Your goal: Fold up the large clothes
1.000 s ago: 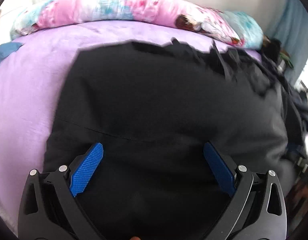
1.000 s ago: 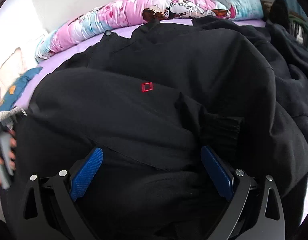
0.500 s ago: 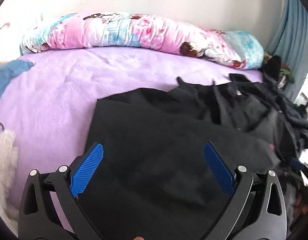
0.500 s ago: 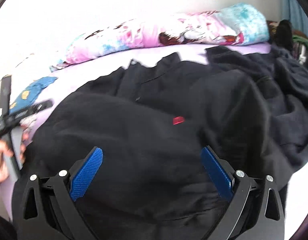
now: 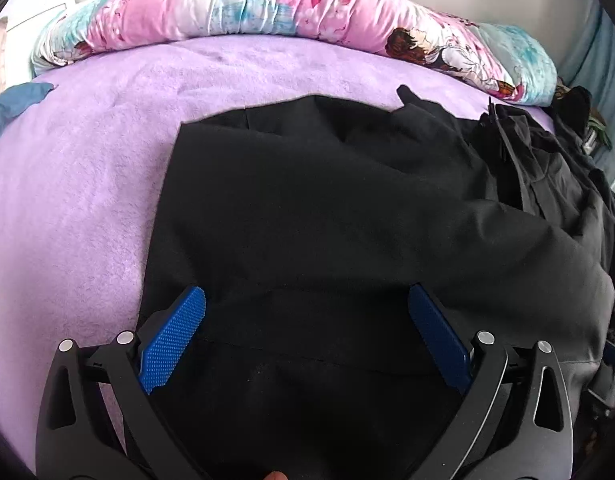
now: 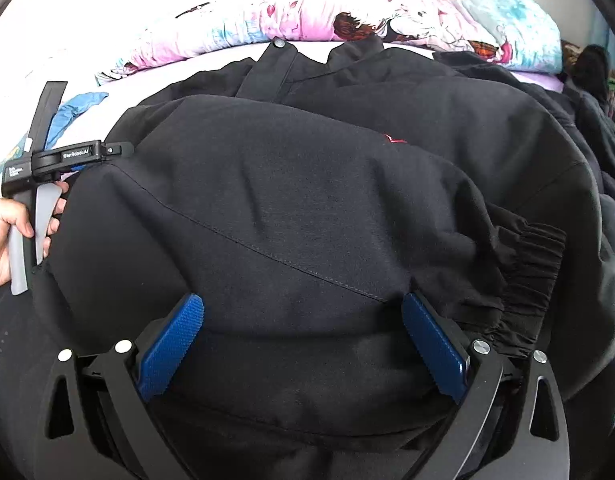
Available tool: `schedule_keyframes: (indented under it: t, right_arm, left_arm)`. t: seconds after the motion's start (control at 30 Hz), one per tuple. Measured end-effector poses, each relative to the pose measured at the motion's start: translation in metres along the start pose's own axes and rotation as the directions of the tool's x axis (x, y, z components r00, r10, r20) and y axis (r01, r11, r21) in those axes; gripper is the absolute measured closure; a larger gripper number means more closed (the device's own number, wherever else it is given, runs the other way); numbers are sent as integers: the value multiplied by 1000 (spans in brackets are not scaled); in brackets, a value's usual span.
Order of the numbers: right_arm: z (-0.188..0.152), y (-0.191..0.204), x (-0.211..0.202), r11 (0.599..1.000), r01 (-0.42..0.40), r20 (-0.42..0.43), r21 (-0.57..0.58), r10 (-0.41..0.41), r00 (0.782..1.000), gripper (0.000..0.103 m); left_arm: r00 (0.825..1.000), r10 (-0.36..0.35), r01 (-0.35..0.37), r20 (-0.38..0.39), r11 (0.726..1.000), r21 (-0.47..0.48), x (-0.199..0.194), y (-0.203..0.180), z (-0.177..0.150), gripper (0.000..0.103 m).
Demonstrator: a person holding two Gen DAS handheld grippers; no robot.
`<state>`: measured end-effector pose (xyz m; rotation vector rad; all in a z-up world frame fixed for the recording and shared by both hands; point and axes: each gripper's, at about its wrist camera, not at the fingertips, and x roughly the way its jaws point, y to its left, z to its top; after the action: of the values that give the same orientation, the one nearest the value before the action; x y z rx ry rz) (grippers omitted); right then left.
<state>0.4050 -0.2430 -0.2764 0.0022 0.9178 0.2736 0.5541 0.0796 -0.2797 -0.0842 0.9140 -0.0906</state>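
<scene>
A large black jacket point(image 5: 327, 216) lies folded on the purple bed, its left edge straight in the left wrist view. My left gripper point(image 5: 305, 332) hovers open over its near part, blue pads wide apart, nothing between them. In the right wrist view the same jacket point(image 6: 307, 208) fills the frame, with a folded-over panel, a small red logo point(image 6: 393, 140) and an elastic cuff point(image 6: 527, 276) at the right. My right gripper point(image 6: 303, 338) is open just above the cloth. The left gripper's handle point(image 6: 39, 188) shows at the left, held by a hand point(image 6: 7, 232).
A purple blanket point(image 5: 75, 168) covers the bed. A long pink and blue pillow point(image 5: 291, 12) lies along the far wall. More dark clothes point(image 5: 555, 168) are piled at the right. A blue cloth point(image 5: 11, 102) lies at the left edge.
Both grippers lifted away from the jacket half a second ago and have come back down close over it. Both stayed open throughout. The folded panel now lies flatter.
</scene>
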Motion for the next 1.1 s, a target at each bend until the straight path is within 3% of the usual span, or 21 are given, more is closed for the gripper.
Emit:
schedule_keyframes:
  t: [0.1, 0.23, 0.37, 0.6, 0.7, 0.87, 1.1]
  right_arm:
    - [13, -3, -13, 999, 32, 37, 22, -33, 999, 6]
    - [22, -23, -32, 995, 39, 120, 93, -50, 992, 6]
    - [9, -38, -3, 985, 62, 31, 160, -67, 997, 6]
    - [12, -31, 0, 988, 94, 27, 123, -98, 995, 5]
    - [16, -26, -10, 987, 111, 29, 116, -115, 993, 6]
    - [16, -10, -66, 993, 108, 107, 42, -112, 988, 6]
    - [-29, -21, -139, 990, 125, 96, 71, -132, 987, 6]
  left_arm:
    - [1000, -2, 3, 12, 1000, -20, -15, 3, 5, 6]
    - [995, -37, 41, 89, 998, -46, -53, 10, 2, 6]
    - [997, -9, 10, 74, 1000, -14, -56, 12, -14, 6]
    - [999, 32, -33, 15, 999, 21, -27, 10, -29, 5]
    - [998, 49, -49, 34, 999, 6, -47, 10, -24, 6]
    - [997, 17, -18, 79, 1000, 12, -112, 16, -31, 6]
    - [997, 20, -22, 72, 999, 38, -194, 35, -97, 6]
